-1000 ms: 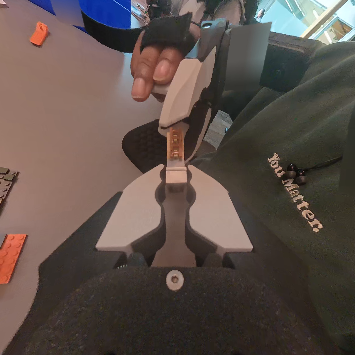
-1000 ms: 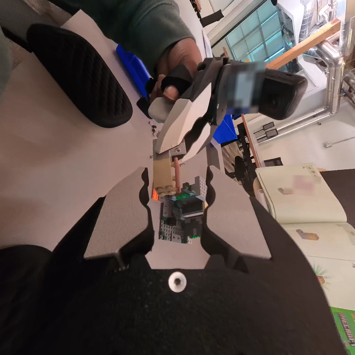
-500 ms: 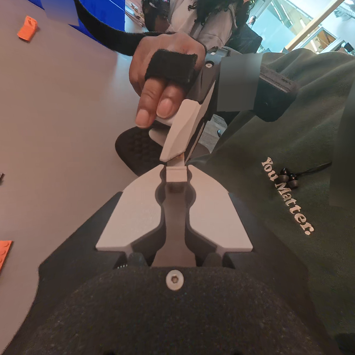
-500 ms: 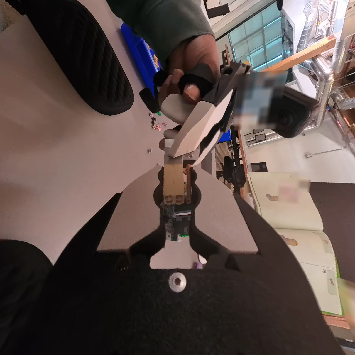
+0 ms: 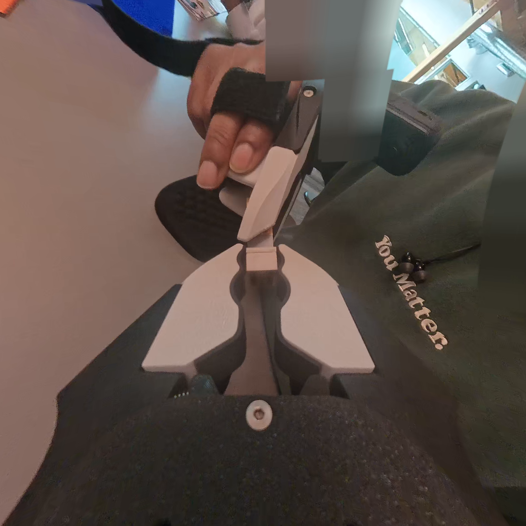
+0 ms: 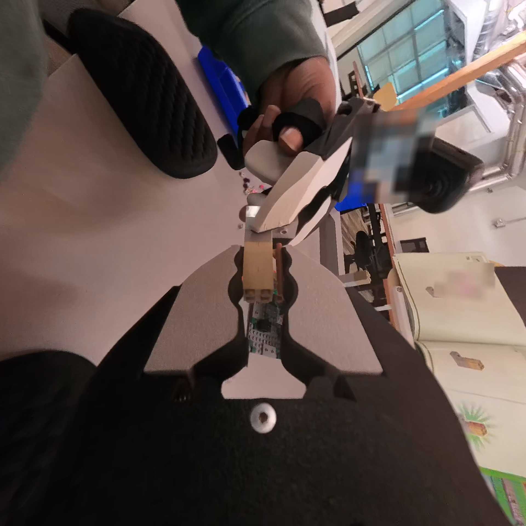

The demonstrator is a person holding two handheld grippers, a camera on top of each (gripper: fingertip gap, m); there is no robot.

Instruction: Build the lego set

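Left wrist view: left tongs (image 5: pixel 261 257) narrow, clamping 1 pale grey rectangular plastic block (image 5: pixel 261 261); right tongs (image 5: pixel 263 216) meet its far end.

Right wrist view: right tongs (image 6: pixel 263 274) narrow, gripping 1 tan studded brick (image 6: pixel 257 274) with 1 brown plastic ladder piece (image 6: pixel 279 273); 1 grey-green brick model (image 6: pixel 264 333) on the surface (image 6: pixel 85 242) beyond.

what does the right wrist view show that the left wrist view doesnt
Only the right wrist view shows the tan brick stack with a thin brown piece beside it, between the right gripper's fingers, a grey and green brick build on the table below, and an open booklet.

Only the left wrist view shows a dark green sweatshirt with earbuds on it, and an end-on grey block between the left gripper's fingers.

Both show the pale table, a black mesh pad, and the other gripper, hand-held.
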